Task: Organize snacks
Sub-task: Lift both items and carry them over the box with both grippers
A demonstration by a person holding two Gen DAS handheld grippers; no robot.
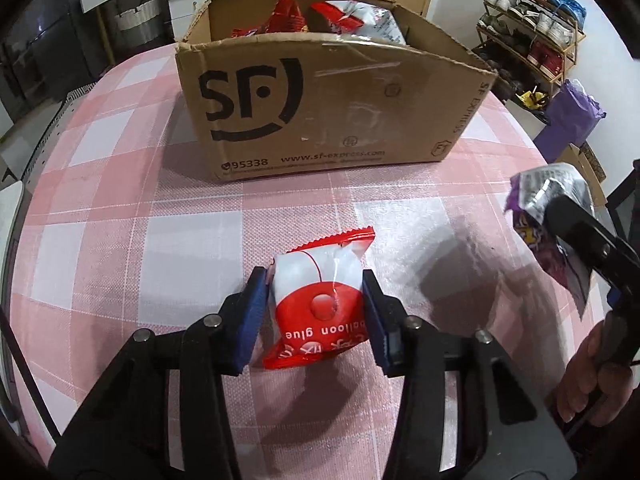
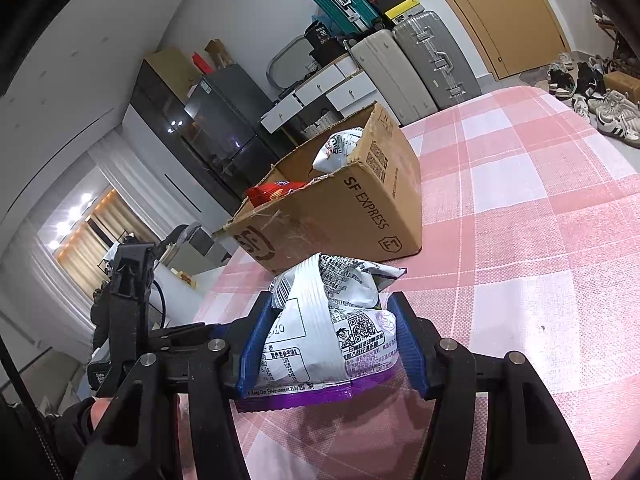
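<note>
A red and white snack packet (image 1: 316, 308) printed "balloon glue" sits between the blue pads (image 1: 252, 312) of my left gripper (image 1: 314, 276), which is shut on it just above the pink plaid tablecloth (image 1: 120, 208). My right gripper (image 2: 329, 300) is shut on a silver and purple snack bag (image 2: 332, 320). In the left wrist view that bag (image 1: 548, 196) hangs at the right edge, level with the box front. Straight ahead stands an open SF cardboard box (image 1: 320, 100), also seen in the right wrist view (image 2: 340, 216). It holds red packets (image 1: 288, 16) and a silver bag (image 1: 372, 20).
The table edge curves away at the left and right. A shoe rack (image 1: 532, 28) and a purple bag (image 1: 568, 120) stand beyond the right edge. Suitcases (image 2: 420, 64), white drawers (image 2: 320, 88) and loose shoes (image 2: 608, 108) lie behind the table.
</note>
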